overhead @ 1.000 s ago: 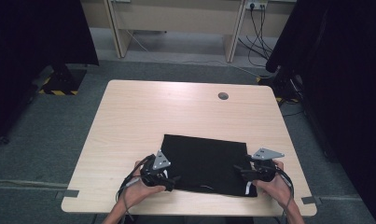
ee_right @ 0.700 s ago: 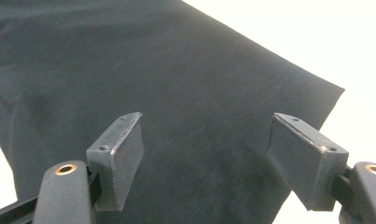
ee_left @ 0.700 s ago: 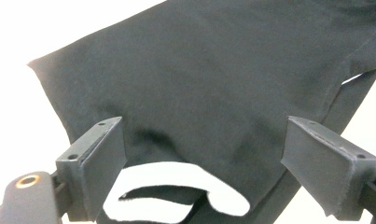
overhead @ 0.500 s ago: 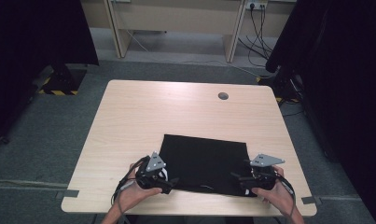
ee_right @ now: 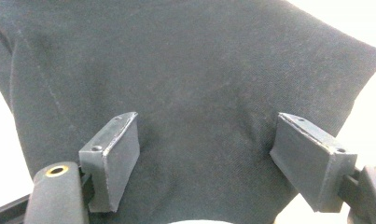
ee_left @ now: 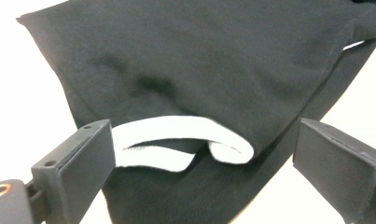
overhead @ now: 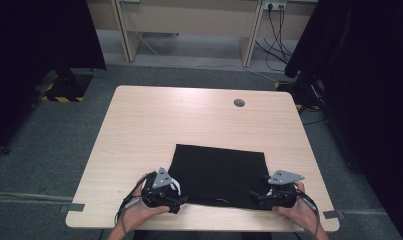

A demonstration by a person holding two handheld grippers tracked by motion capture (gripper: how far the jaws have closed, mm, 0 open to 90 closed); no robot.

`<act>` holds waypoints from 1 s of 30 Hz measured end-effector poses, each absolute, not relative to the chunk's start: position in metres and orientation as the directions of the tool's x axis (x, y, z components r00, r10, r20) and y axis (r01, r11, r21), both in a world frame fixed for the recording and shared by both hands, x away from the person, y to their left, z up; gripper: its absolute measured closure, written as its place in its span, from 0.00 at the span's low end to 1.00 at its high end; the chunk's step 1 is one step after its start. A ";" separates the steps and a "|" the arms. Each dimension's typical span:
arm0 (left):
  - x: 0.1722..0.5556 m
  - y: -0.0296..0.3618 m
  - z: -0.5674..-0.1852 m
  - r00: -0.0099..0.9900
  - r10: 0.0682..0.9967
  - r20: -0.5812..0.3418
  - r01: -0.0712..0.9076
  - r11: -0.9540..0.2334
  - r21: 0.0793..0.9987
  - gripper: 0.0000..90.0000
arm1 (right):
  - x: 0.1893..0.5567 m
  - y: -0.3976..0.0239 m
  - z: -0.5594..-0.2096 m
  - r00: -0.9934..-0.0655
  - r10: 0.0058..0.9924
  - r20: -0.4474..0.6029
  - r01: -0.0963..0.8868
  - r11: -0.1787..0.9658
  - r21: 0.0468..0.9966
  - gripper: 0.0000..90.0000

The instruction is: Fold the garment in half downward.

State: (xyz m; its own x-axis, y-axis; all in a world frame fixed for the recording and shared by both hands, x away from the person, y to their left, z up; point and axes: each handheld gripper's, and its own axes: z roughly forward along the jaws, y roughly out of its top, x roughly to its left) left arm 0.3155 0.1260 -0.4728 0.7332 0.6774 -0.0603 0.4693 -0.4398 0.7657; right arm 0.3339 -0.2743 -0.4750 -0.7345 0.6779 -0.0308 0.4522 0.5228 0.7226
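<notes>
Cloth (overhead: 218,175), black and folded flat, lies on the near half of the wooden table (overhead: 189,120), its front edge close to the person's side. The left gripper (overhead: 175,196) sits at the near left corner with jaws spread wide around a curl of white lining (ee_left: 185,140), nothing pinched yet. The right gripper (overhead: 263,196) stands just as wide over plain dark fabric at the near right corner. To take both corners cleanly, I'd say each gripper should slide low so one jaw goes under the layers, then close on all of them together, white strip included. The cloth's long axis runs left to right across the table, its far edge tilting slightly down to the right.
</notes>
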 end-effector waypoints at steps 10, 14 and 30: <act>0.309 0.138 -0.475 0.732 0.676 -0.086 0.482 -0.425 0.766 0.03 | 0.345 -0.299 -0.476 -0.744 0.668 -0.008 0.453 0.514 0.728 0.26; 0.310 0.138 -0.481 0.737 0.671 -0.085 0.493 -0.448 0.746 0.03 | 0.348 -0.305 -0.476 -0.758 0.652 -0.007 0.443 0.523 0.728 0.26; 0.302 0.138 -0.486 0.758 0.652 -0.025 0.462 -0.510 0.726 0.00 | 0.354 -0.331 -0.477 -0.748 0.664 -0.008 0.446 0.511 0.735 0.27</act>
State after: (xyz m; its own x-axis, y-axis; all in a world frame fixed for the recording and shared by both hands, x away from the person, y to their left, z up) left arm 0.3022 0.1377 -0.4856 0.7580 0.6518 -0.0249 0.4621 -0.5096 0.7258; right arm 0.3543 -0.3310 -0.4767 -0.7477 0.6639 -0.0082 0.4459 0.5112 0.7347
